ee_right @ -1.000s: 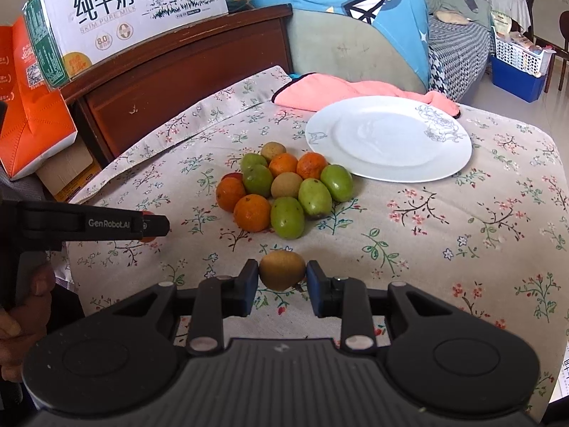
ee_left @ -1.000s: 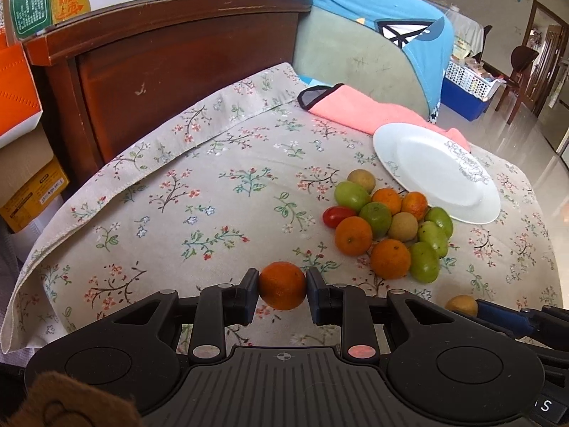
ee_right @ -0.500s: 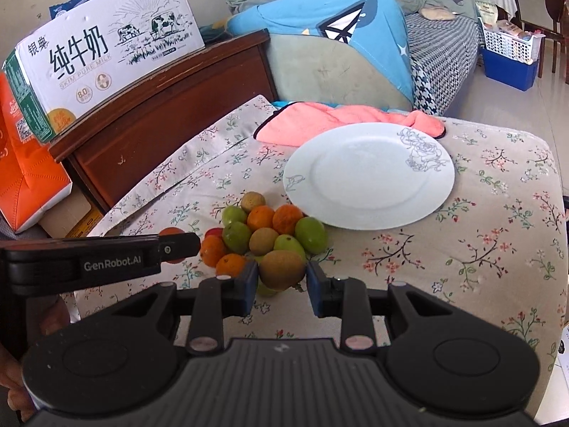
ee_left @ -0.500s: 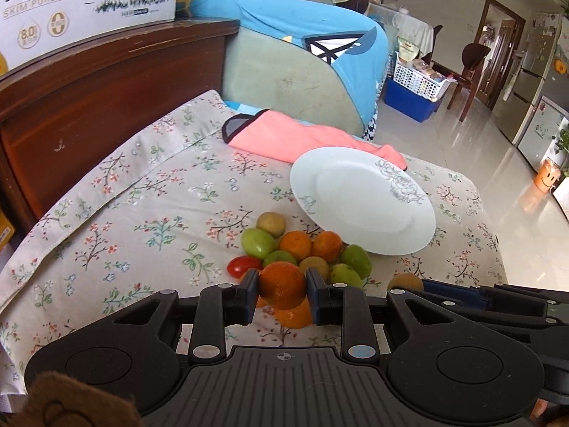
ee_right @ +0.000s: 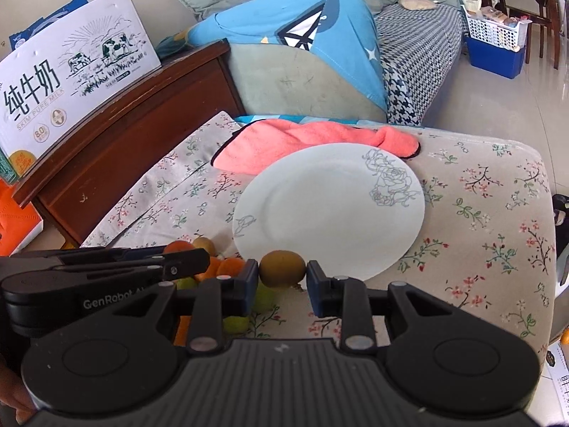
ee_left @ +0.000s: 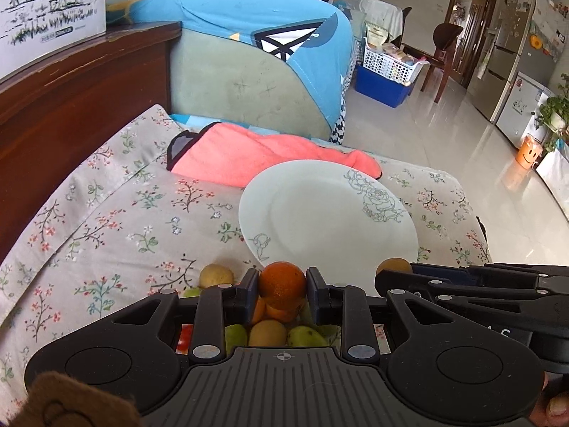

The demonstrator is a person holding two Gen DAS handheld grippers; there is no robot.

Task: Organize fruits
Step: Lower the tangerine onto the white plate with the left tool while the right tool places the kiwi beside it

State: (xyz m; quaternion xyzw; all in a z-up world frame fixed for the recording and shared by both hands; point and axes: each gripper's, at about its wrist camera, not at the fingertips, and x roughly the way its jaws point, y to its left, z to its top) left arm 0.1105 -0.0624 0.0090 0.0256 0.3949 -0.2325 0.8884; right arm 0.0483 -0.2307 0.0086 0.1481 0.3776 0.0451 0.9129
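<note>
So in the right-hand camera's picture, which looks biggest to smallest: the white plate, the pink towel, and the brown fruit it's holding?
1. white plate
2. pink towel, partly hidden behind the plate and farther off, so unsure
3. brown fruit, smallest, though nearest the camera

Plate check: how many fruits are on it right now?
0. The plate is bare. The orange sits in the left gripper and the brown fruit in the right gripper, both at its near rim.
</note>
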